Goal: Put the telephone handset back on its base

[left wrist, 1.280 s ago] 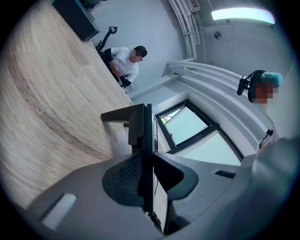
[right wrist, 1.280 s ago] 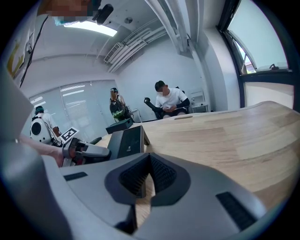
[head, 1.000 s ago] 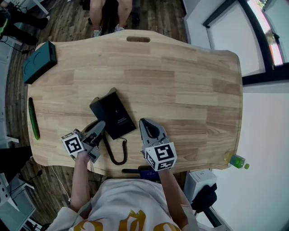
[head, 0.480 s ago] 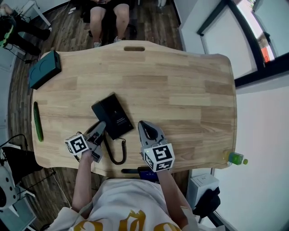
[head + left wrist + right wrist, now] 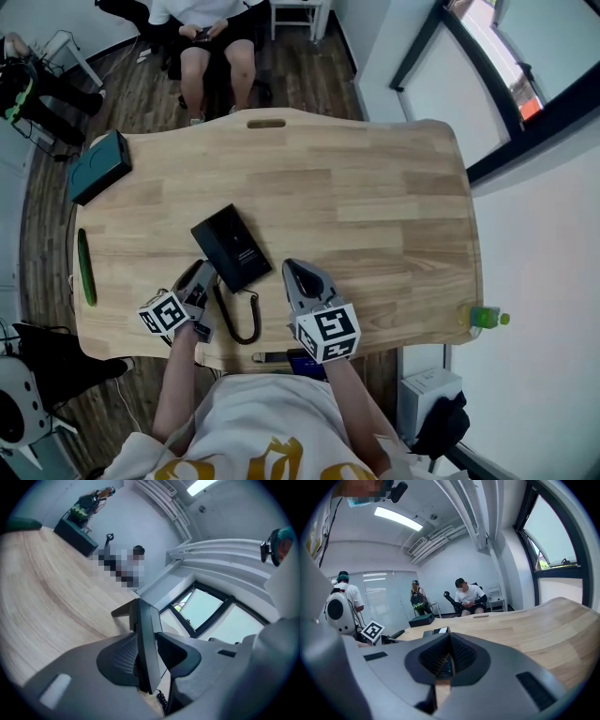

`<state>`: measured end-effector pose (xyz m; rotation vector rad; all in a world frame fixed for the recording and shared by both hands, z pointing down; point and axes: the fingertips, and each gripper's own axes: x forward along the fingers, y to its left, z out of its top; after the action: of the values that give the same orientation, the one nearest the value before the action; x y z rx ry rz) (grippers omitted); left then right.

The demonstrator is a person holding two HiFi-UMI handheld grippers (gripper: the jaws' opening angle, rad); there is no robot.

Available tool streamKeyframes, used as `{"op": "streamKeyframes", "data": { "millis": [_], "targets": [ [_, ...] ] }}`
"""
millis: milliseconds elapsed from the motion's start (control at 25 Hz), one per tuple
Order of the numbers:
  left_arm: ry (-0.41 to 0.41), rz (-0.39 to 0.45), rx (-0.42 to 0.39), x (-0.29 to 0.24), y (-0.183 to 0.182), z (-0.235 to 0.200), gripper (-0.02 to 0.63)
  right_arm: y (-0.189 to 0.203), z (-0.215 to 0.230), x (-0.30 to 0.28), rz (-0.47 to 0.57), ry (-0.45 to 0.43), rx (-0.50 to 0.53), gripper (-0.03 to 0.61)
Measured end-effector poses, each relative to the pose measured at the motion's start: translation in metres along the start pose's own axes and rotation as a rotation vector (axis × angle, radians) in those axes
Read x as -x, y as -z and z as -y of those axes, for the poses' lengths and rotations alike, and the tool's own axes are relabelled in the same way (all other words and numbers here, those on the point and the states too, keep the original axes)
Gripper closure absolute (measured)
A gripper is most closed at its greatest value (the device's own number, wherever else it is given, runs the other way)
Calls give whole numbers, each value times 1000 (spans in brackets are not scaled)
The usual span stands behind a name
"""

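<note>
The black telephone base (image 5: 234,246) lies on the wooden table (image 5: 375,206), its coiled cord (image 5: 246,321) trailing toward the near edge. My left gripper (image 5: 205,273) is at the base's near-left edge. In the left gripper view the black handset (image 5: 143,620) stands edge-on between the jaws of the left gripper (image 5: 150,645). Those jaws are opening, and a gap shows at the right pad (image 5: 177,649). My right gripper (image 5: 298,275) rests just right of the cord, shut and empty, and its jaws meet in the right gripper (image 5: 449,657) view.
A teal box (image 5: 98,167) sits at the table's far-left corner and a long green object (image 5: 86,267) by the left edge. A green bottle (image 5: 486,318) lies beyond the right edge. A person (image 5: 202,28) sits past the far side.
The head view has tilted back and shows more of the room. Both grippers stay where they were beside the telephone.
</note>
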<state>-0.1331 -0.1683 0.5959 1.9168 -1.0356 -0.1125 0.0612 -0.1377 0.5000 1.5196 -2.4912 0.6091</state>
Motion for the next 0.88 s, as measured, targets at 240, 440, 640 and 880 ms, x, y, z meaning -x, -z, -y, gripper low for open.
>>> {"op": "streamKeyframes", "data": {
  "millis": [240,440,640,880],
  "targets": [
    [45,61,-324,24,-30,59,501,-17,-6,15,56,23,31,574],
    [103,196,-576,52,-48,114,601,-35,-26,32,114,40,78,574],
    [128,216,-620,64,-48,139,611,-41,-50,40,122,47,223,574],
    [72,187,-712,71,-38,147,610,-42,-66,47,144,38,257,574]
  ]
}}
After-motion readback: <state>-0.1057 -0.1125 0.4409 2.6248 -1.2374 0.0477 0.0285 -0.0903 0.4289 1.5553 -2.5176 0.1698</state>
